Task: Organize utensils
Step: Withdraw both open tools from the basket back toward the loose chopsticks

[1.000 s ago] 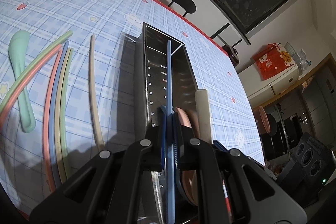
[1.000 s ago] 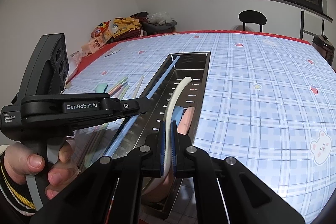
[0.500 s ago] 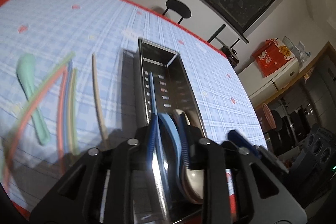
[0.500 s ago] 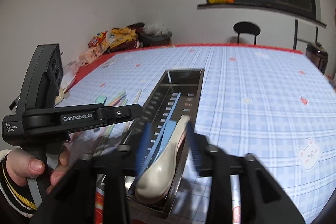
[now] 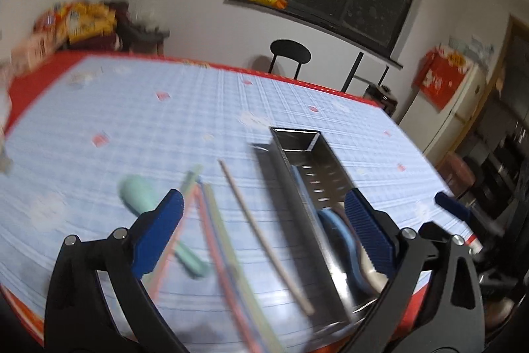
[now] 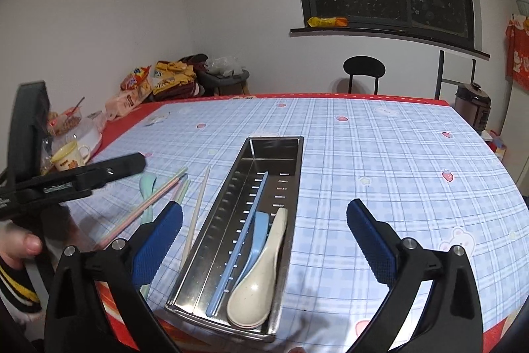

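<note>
Each tool has two black plastic arms ending in ribbed blue pads, with a pair of silver screws on each arm: the right tool (image 6: 264, 220) and the left tool (image 5: 263, 214) match. The left tool's black side carries white lettering. The hand (image 6: 18, 248) holding it wears a black-and-yellow striped cuff (image 6: 16, 286).

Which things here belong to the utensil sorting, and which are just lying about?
Job:
- metal tray
- cream spoon, blue spoon and blue chopstick in it
- green spoon, coloured chopsticks, cream chopstick on the tablecloth

Lying about:
- yellow mug
- snack bags
- black chair
</note>
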A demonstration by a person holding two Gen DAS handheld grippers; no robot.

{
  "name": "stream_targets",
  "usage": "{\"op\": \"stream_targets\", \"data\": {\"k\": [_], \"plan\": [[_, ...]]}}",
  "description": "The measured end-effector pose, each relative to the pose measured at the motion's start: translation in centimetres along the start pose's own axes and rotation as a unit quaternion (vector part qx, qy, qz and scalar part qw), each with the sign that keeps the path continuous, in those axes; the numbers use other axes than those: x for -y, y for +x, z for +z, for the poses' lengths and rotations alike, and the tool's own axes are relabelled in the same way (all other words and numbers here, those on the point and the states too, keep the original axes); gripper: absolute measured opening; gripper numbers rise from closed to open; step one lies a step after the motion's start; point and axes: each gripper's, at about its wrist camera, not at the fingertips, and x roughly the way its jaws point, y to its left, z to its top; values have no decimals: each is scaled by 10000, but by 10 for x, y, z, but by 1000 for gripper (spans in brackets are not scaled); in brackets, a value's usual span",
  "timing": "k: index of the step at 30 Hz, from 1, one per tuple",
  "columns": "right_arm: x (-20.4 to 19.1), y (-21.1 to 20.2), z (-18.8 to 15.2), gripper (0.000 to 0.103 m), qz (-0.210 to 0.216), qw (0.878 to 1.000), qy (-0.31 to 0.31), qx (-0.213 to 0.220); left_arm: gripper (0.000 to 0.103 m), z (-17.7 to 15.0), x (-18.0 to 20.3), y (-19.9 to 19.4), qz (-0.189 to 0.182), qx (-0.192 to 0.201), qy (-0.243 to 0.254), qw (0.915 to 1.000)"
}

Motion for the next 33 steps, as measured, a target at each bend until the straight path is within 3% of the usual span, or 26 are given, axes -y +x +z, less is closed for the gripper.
{"op": "stream_targets", "data": {"k": [10,22,29,33], "plan": [[-26,17,-6,97,-89,9994,272,-210,97,2,-53,0,317,-167,753,9965],[-56,40,-7,97,-85,9979,172,-615,97,-6,-73,-8,154,-146,1048,9943],[-70,49,-7,97,-342,9963,36,-788,97,-11,-80,-16,70,-174,1021,9946],[-76,53,-5,97,-196,9959,27,-885,96,-16,-92,-20,45,-251,920,9954]]}}
